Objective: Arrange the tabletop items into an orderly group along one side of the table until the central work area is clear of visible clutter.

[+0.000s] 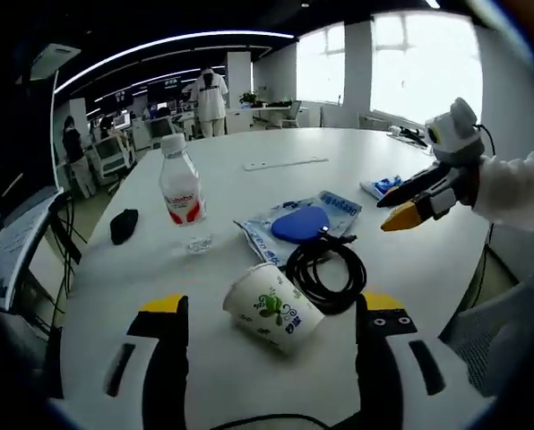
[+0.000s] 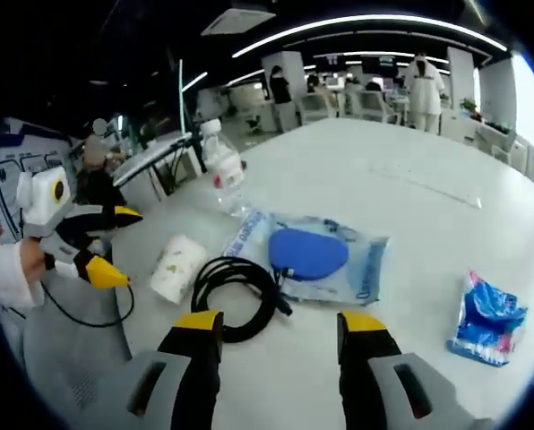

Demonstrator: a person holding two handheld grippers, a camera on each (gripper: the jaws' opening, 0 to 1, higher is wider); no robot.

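Clutter spread mid-table, both grippers empty

Jaws of the left gripper [image 1: 271, 327] stand spread, holding nothing, just short of the paper cup [image 1: 271, 307], which lies tipped on its side. It looks light and crushable, so a soft pinch across the rim seems wise. Touching it beyond, the black cable [image 1: 325, 269] sits coiled; floppy, best lifted by the bundled loop. The right gripper [image 2: 273, 338] is likewise spread and empty near that coil. Farther on lie the blue pouch [image 2: 316, 258], slick and limp, then the upright water bottle [image 1: 181, 195], heavier, best gripped at mid-body.
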